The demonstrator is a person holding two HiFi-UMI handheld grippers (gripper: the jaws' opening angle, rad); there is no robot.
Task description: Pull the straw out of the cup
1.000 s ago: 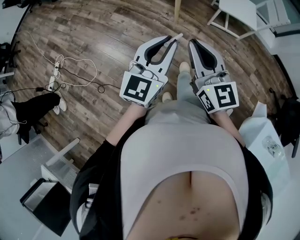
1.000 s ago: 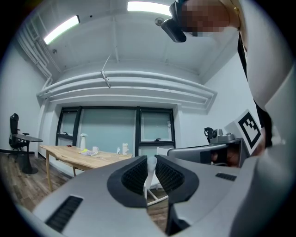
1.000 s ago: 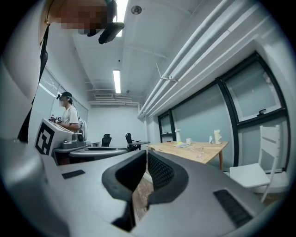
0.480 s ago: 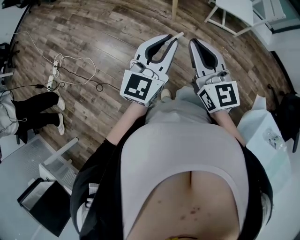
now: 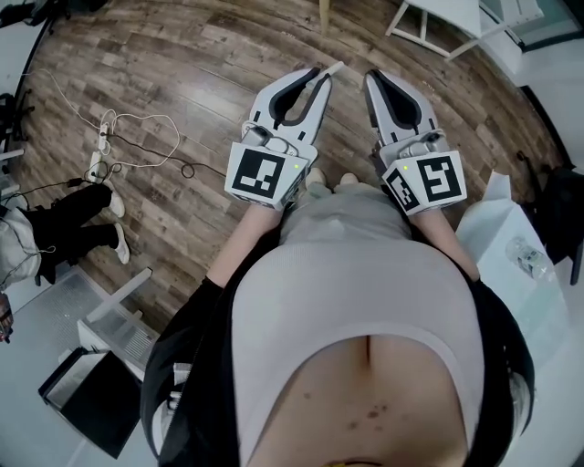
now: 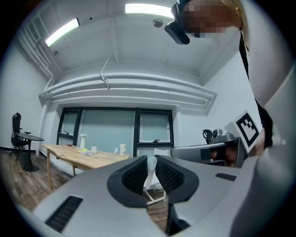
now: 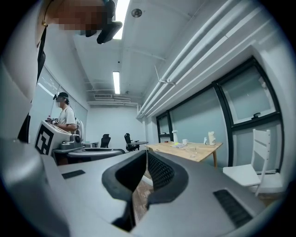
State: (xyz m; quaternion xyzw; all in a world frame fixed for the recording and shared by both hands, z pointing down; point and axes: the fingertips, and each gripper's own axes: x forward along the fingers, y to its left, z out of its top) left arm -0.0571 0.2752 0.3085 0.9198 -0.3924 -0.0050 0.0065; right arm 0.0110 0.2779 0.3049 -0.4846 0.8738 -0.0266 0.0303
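Observation:
In the left gripper view a white straw (image 6: 151, 169) stands upright between the dark ribbed pads, and my left gripper (image 6: 151, 159) is shut on it. From the head view the straw's end (image 5: 334, 68) pokes past the left gripper (image 5: 321, 78), which is held level in front of the person's body. Beside it my right gripper (image 5: 372, 80) is shut with nothing in it; in the right gripper view its jaws (image 7: 144, 155) meet at the tips. No cup shows clearly in any view.
Wooden floor lies below. A power strip with white cable (image 5: 100, 150) and a seated person's legs (image 5: 64, 214) are at left. A white chair (image 5: 438, 23) stands ahead, and a white table (image 5: 497, 242) with a clear plastic item (image 5: 527, 258) is at right. A wooden table (image 6: 83, 157) stands by the windows.
The floor, cable and chair have slid in the head view as the person stepped. Both grippers moved slightly up and left in the frame. The straw stayed in the left one.

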